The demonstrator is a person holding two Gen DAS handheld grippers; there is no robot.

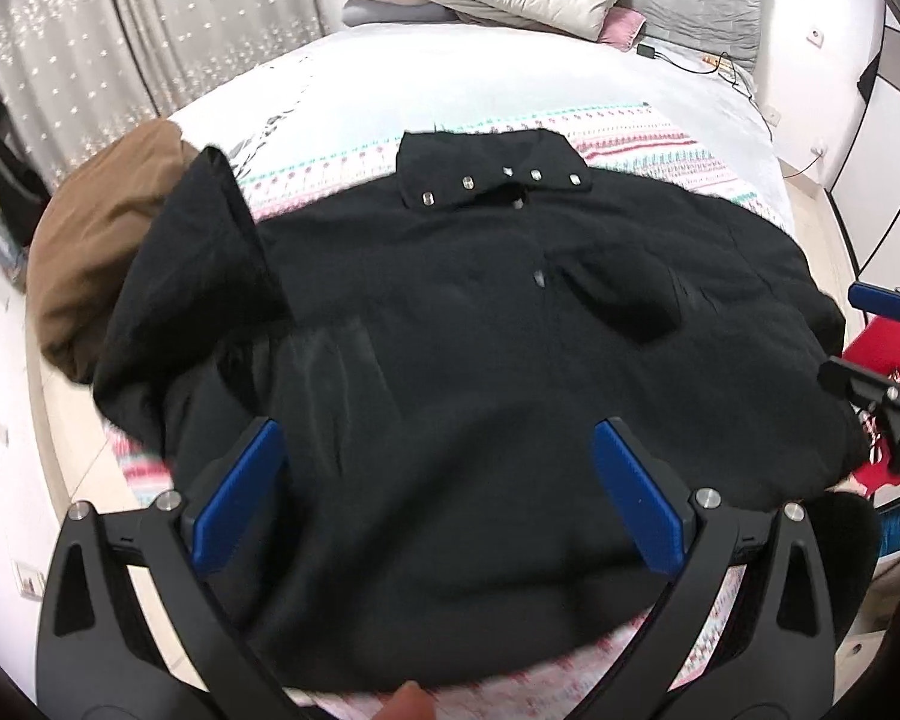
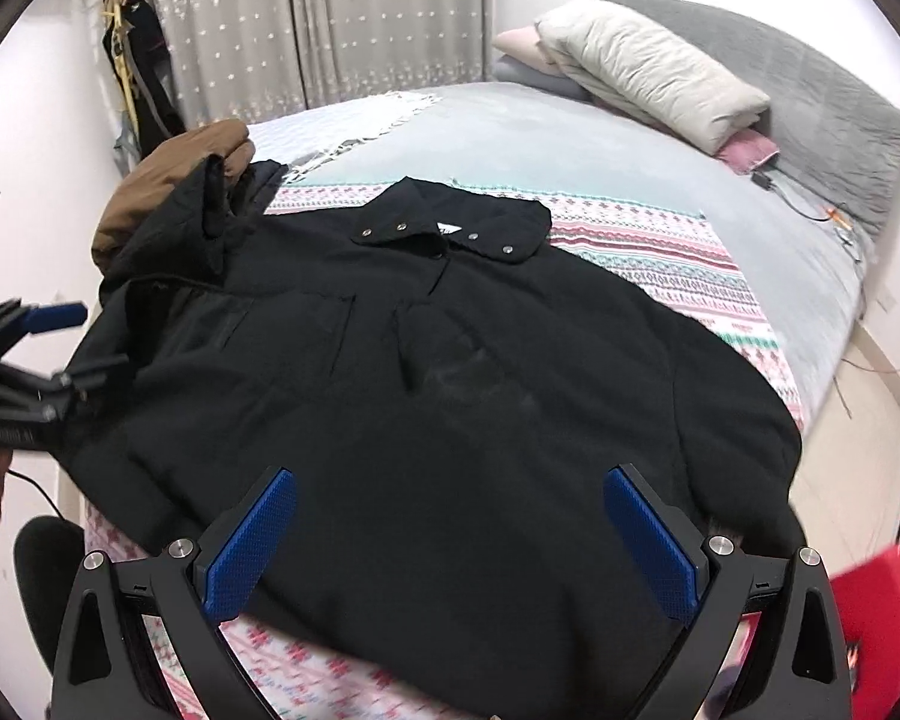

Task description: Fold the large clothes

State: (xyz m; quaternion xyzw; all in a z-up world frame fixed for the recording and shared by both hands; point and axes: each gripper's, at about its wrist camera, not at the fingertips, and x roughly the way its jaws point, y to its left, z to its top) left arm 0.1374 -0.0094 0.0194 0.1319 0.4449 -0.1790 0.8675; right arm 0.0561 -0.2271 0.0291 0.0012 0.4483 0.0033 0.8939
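Note:
A large black jacket [image 1: 462,324] lies spread on the bed, collar with metal snaps [image 1: 492,180] at the far side, hem toward me. Its left sleeve [image 1: 210,252] is bunched up at the left. In the right wrist view the jacket [image 2: 450,372] fills the middle. My left gripper [image 1: 438,480] is open and empty above the hem; it also shows in the right wrist view [image 2: 60,342] at the left edge. My right gripper [image 2: 450,534] is open and empty above the hem's right part; it shows in the left wrist view [image 1: 864,330] at the right edge.
A patterned blanket [image 2: 660,252] covers the bed under the jacket. A brown garment [image 1: 102,240] lies at the bed's left edge. Pillows [image 2: 648,72] and a grey headboard sit at the far end. Cables lie at the right side. A red object [image 2: 876,612] stands at the lower right.

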